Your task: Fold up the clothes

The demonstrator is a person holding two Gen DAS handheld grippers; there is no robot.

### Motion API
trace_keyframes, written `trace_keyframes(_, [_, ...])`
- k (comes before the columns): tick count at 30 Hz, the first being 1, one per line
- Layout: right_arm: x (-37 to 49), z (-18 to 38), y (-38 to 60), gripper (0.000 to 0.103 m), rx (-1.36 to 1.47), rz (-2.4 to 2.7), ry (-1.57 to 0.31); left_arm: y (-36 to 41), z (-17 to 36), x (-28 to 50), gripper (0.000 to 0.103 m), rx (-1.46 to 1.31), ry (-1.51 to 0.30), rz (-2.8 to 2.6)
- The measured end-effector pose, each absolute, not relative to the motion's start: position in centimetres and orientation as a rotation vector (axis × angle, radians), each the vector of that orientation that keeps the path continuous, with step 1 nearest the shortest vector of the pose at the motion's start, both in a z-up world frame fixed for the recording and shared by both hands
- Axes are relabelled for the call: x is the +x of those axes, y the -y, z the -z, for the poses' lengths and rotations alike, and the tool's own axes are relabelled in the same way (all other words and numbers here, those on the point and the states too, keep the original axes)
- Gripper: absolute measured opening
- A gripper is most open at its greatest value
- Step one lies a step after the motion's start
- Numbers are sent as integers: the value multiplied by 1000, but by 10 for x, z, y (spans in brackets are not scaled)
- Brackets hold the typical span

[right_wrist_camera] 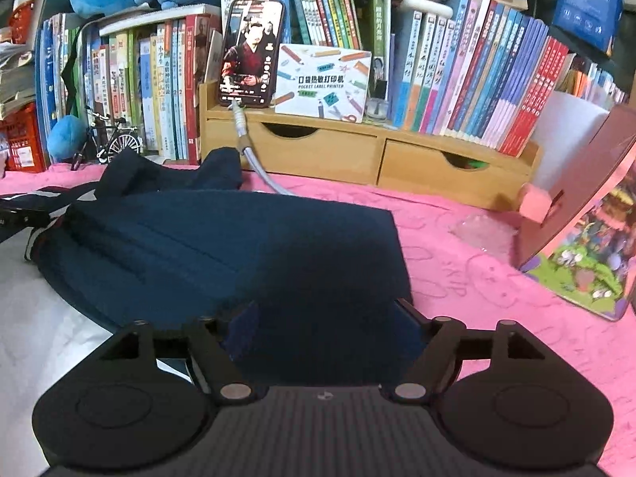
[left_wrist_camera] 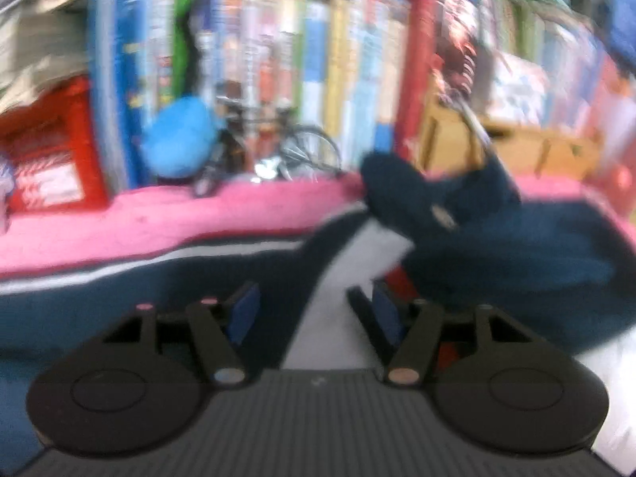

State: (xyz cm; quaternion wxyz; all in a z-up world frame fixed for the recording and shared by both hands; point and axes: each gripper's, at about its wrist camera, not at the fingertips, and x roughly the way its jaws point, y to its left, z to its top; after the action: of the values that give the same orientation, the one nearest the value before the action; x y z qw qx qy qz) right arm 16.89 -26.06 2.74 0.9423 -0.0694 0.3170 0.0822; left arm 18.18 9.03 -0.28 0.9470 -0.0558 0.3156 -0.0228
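A dark navy garment [right_wrist_camera: 238,246] lies folded in thick layers on the pink bedspread [right_wrist_camera: 477,278]. Its bunched far end rises toward the shelf. In the blurred left wrist view the same navy garment [left_wrist_camera: 516,246] shows a white panel [left_wrist_camera: 349,262] and a bit of red. My left gripper [left_wrist_camera: 314,314] stands open just above that white panel, with a plain gap between its pads. My right gripper [right_wrist_camera: 326,326] is open wide over the near edge of the navy cloth. The fabric lies between and under its fingers, and the pads do not press on it.
A wooden drawer organiser [right_wrist_camera: 357,151] with books stands along the back. A phone [right_wrist_camera: 250,51] leans on it, and its cable [right_wrist_camera: 258,167] runs down onto the garment's far end. A pink picture box [right_wrist_camera: 588,246] stands at the right. A model bicycle [right_wrist_camera: 111,139] and a red crate [left_wrist_camera: 47,151] are at the back left.
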Motion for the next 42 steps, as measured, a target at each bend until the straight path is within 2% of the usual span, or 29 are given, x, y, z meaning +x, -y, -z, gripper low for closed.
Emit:
trace_keyframes(2, [174, -23, 258, 74, -95, -181, -642, -91, -6, 174, 60, -250, -571, 124])
trace_keyframes(4, [180, -18, 251, 73, -52, -195, -651, -68, -11, 172, 60, -260, -527, 200])
trace_keyframes(8, [181, -7, 214, 72, -78, -275, -671, -28, 3, 188, 61, -234, -620, 254])
trace_keyframes(10, [174, -6, 202, 73, -90, -315, -668, -21, 18, 192, 59, -118, -667, 182])
trace_keyframes(14, [159, -11, 199, 75, -121, -325, -634, -48, 23, 183, 61, -95, -642, 159])
trace_keyframes(16, [158, -12, 196, 75, -159, -309, -607, -52, 25, 184, 69, -65, -658, 128])
trace_keyframes(20, [169, -6, 187, 75, -130, -325, -623, -53, 26, 182, 69, -40, -674, 114])
trace_keyframes(25, [184, 16, 211, 74, -73, -263, -698, -50, 29, 181, 71, -22, -679, 114])
trace_keyframes(31, [177, 25, 314, 76, -27, 15, -728, -50, 30, 182, 75, -30, -680, 127])
trace_keyframes(32, [178, 20, 320, 76, -28, 55, -731, -50, 30, 182, 75, -31, -680, 128])
trace_keyframes(34, [180, 9, 329, 65, -35, 124, -735, -51, 30, 182, 75, -33, -680, 130])
trace_keyframes(35, [181, 3, 333, 64, -39, 158, -737, -51, 30, 182, 75, -34, -680, 130])
trace_keyframes(37, [183, -11, 333, 64, -12, 149, -715, -51, 30, 182, 75, -36, -679, 132])
trace_keyframes(39, [190, -25, 306, 70, 19, 9, -652, -52, 30, 182, 74, -41, -679, 134])
trace_keyframes(42, [206, -24, 249, 72, -38, -175, -607, -52, 30, 181, 74, -43, -679, 134])
